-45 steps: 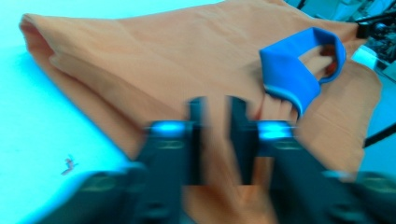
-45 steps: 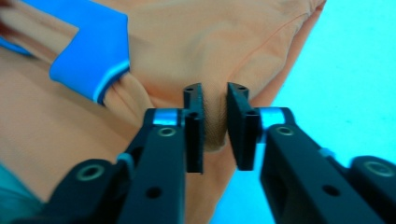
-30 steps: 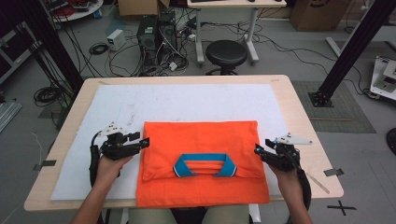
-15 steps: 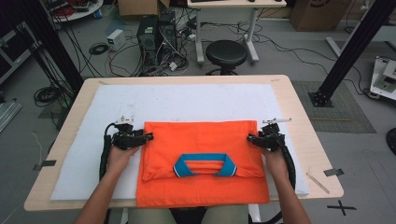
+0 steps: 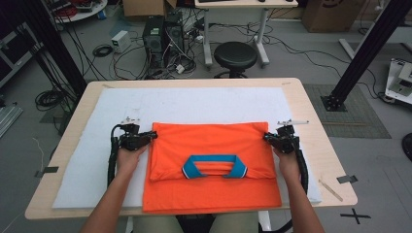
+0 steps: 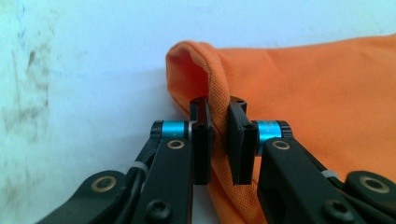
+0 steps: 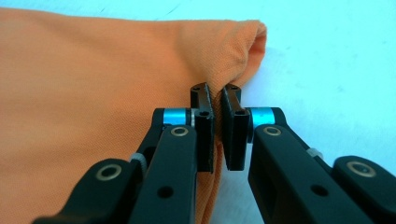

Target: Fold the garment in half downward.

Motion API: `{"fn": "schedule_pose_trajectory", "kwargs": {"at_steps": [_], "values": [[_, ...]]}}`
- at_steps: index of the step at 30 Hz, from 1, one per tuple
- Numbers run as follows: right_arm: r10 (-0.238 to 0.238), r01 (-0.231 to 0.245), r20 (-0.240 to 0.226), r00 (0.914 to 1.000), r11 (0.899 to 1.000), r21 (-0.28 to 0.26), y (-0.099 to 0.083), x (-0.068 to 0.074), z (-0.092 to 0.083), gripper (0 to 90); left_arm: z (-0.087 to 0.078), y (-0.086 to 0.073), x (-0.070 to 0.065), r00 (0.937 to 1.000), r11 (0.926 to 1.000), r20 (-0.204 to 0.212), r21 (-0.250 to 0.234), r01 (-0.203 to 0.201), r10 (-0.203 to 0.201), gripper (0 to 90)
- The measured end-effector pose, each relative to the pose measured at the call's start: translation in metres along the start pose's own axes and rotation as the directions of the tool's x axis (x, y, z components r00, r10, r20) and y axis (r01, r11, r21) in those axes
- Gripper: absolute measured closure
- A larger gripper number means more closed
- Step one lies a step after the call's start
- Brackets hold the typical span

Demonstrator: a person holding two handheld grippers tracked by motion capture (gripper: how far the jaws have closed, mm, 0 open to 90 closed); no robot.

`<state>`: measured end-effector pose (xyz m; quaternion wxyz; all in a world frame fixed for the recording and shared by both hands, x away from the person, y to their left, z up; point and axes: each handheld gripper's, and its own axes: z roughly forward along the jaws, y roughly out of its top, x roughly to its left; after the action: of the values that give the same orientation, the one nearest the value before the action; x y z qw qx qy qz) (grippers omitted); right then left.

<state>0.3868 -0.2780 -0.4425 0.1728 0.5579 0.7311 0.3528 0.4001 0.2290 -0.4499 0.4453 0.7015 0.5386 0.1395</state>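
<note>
1. Your left hand-held gripper [image 5: 151, 137] is at the left edge of the orange polo shirt [image 5: 211, 145]. Its jaws have just been closing, and in the left gripper view they now pinch a raised fold of the orange fabric [image 6: 219, 93] between the pads.
2. The shirt lies folded on the white mat [image 5: 194, 104] that covers the tabletop [image 5: 316, 121], near your side. Its blue collar [image 5: 214, 165] faces up at the middle, and the top layer is already folded over the lower one.
3. Your right hand-held gripper [image 5: 268, 138] is at the right edge of the same shirt. Its jaws have also just been closing, and in the right gripper view they pinch the fabric fold [image 7: 217, 95] near the corner.
4. I judge that the step in hand is the grasp of both far corners, in preparation for the next fold.
5. The next move calls for lifting both corners together at the same height and carrying them toward you, so that the fold stays straight. If one side slips, the edge will go crooked.
6. I can read no brand, label or writing on the shirt or the mat.
</note>
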Motion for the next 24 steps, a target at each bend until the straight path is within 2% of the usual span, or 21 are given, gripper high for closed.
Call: {"fn": "schedule_pose_trajectory", "kwargs": {"at_steps": [1, 4, 6, 9, 10, 12, 13, 14, 16, 18, 19, 21, 23, 24], "values": [[-0.002, 0.002, 0.012, 0.9999, 1.0, -0.004, 0.003, -0.002, 0.003, 85.6, 0.002, 0.003, 0.001, 1.0, 0.9999, 0.003, -0.013, 0.001, -0.001, 81.2], [0.007, -0.006, 0.027, 0.9996, 1.0, -0.017, 0.01, -0.006, 0.01, 85.6, 0.008, 0.013, 0.003, 1.0, 0.9999, 0.0, -0.011, 0.003, -0.003, 81.1], [0.012, -0.011, 0.032, 0.9994, 1.0, -0.019, 0.014, -0.008, 0.014, 85.6, 0.012, 0.016, 0.004, 1.0, 0.9991, 0.004, -0.042, 0.006, -0.006, 81.1], [0.019, -0.017, 0.04, 0.999, 0.999, -0.033, 0.022, -0.011, 0.018, 85.5, 0.018, 0.023, 0.007, 0.9999, 0.9995, 0.011, -0.032, 0.007, -0.006, 81.1], [0.018, -0.016, 0.044, 0.9989, 0.999, -0.043, 0.025, -0.012, 0.019, 85.5, 0.02, 0.025, 0.008, 0.9998, 0.9991, 0.015, -0.04, 0.014, -0.013, 81.1], [0.023, -0.021, 0.052, 0.9984, 0.999, -0.048, 0.029, -0.013, 0.022, 85.5, 0.022, 0.028, 0.009, 0.9997, 0.9958, 0.019, -0.091, 0.014, -0.012, 81.1], [0.029, -0.026, 0.058, 0.9979, 0.999, -0.047, 0.031, -0.014, 0.024, 85.4, 0.024, 0.028, 0.01, 0.9999, 0.9954, 0.011, -0.095, -0.006, 0.007, 81.1], [0.025, -0.022, 0.063, 0.9977, 0.999, -0.046, 0.033, -0.014, 0.025, 85.4, 0.026, 0.028, 0.011, 0.9998, 0.9955, 0.007, -0.093, -0.019, 0.019, 81.1], [0.005, -0.002, 0.077, 0.997, 0.999, -0.047, 0.037, -0.013, 0.028, 85.4, 0.03, 0.03, 0.015, 0.9998, 0.9976, 0.015, -0.068, -0.012, 0.013, 81.0], [-0.008, 0.013, 0.093, 0.9957, 0.998, -0.059, 0.04, -0.011, 0.029, 85.3, 0.031, 0.033, 0.015, 0.9997, 0.9962, 0.021, -0.086, -0.01, 0.012, 80.6], [0.001, 0.005, 0.092, 0.9958, 0.998, -0.059, 0.041, -0.011, 0.03, 85.1, 0.031, 0.033, 0.013, 0.9997, 0.9953, 0.024, -0.097, -0.006, 0.009, 78.9], [0.005, 0.0, 0.099, 0.9951, 0.999, -0.053, 0.039, -0.01, 0.032, 80.5, 0.029, 0.034, 0.01, 0.9996, 0.9944, 0.025, -0.105, -0.01, 0.012, 64.8], [-0.012, 0.017, 0.106, 0.9943, 0.999, -0.049, 0.038, -0.007, 0.03, 69.9, 0.025, 0.033, 0.006, 0.999, 0.9937, 0.022, -0.106, -0.036, 0.039, 53.4], [-0.021, 0.028, 0.111, 0.9936, 0.998, -0.058, 0.038, -0.005, 0.028, 64.3, 0.021, 0.032, 0.003, 0.9982, 0.9929, 0.038, -0.112, -0.041, 0.046, 50.4]]}}
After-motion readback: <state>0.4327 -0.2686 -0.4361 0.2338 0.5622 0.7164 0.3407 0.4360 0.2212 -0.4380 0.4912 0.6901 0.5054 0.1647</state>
